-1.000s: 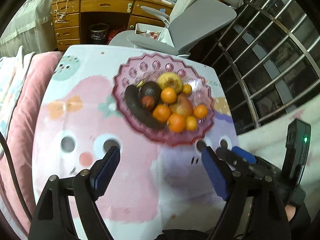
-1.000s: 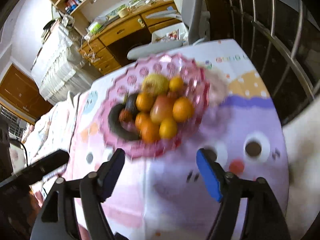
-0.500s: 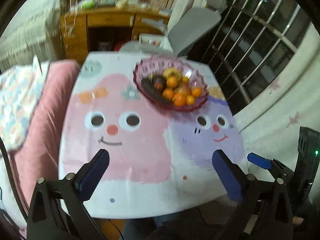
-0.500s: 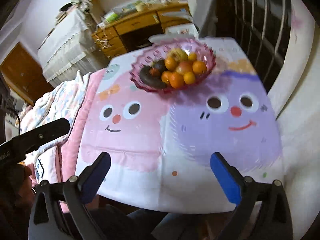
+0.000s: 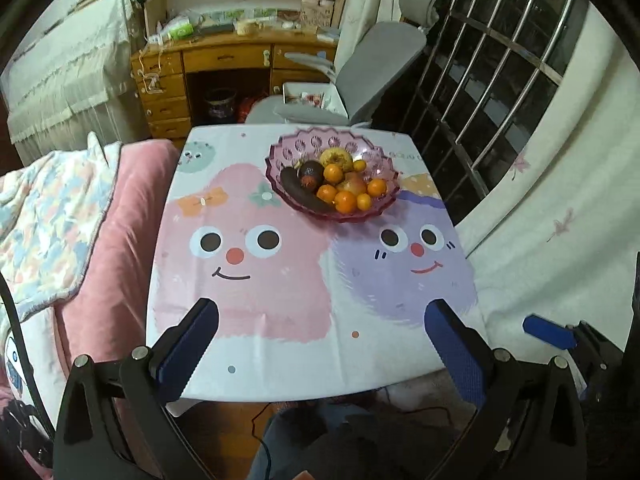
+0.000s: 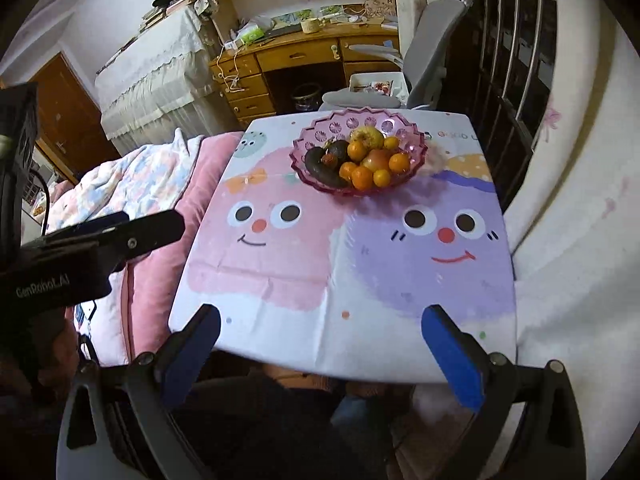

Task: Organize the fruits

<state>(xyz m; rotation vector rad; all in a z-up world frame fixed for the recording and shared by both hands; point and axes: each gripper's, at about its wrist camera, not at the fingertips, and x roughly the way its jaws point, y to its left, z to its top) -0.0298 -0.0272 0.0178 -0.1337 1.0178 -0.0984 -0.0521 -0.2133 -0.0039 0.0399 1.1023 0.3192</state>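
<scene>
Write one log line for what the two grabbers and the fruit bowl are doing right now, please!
left gripper: open, empty, near table edge | right gripper: open, empty, near table edge | fruit: all in pink bowl, far side of table

A scalloped pink glass bowl (image 5: 384, 168) sits at the worktop's (image 5: 280, 320) far edge, about 12 o'clock, heaped with small oranges (image 5: 345, 201), a reddish apple (image 5: 354, 183), a yellow fruit (image 5: 335, 157), a dark avocado (image 5: 311, 170) and a blackened banana (image 5: 298, 191) curving along its 9 o'clock side.
</scene>
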